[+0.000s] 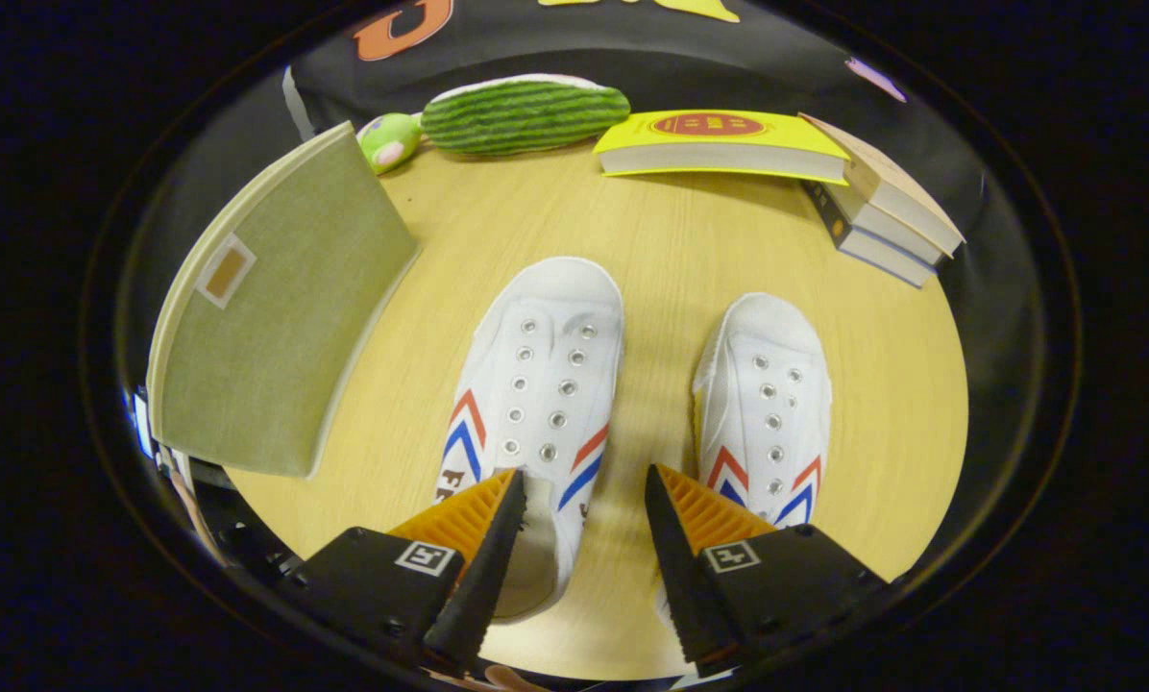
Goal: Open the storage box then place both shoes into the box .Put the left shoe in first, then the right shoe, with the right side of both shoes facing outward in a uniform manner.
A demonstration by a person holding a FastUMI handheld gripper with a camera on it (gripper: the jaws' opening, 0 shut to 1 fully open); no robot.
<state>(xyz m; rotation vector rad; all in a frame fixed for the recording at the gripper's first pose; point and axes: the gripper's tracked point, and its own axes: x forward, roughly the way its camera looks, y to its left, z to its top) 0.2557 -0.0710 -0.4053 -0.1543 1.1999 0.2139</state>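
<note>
We hold the tool point(582, 500) above the worktop point(671, 250), its two fingers spread wide apart and gripping nothing, with bare wood and the inner edge of one shoe showing in the gap. The two white shoes lie just ahead, toes pointing to twelve o'clock: the left-hand shoe point(541, 384) sits at about eleven o'clock from the fingertips, its heel end running under the left finger, and the right-hand shoe point(765, 408) at about one o'clock, partly under the right finger. The green fabric storage box point(277, 317) stands at ten o'clock, well apart from the shoes, and looks closed, so we judge opening it to be the step in hand. To do it well we should swing towards ten o'clock, find the lid's free edge, close on that edge alone and lift it clear without dragging the light box across the wood. We cannot tell where the lid hinges or whether it has a pull tab, since the box's near end is cut off by the curve of the lens. Both heels are hidden behind the fingers, so which shoe is the left one is hard to confirm. Beyond, at twelve o'clock, lie a striped green plush toy point(522, 113), a yellow book point(723, 144) and a stack of books point(882, 207)
</note>
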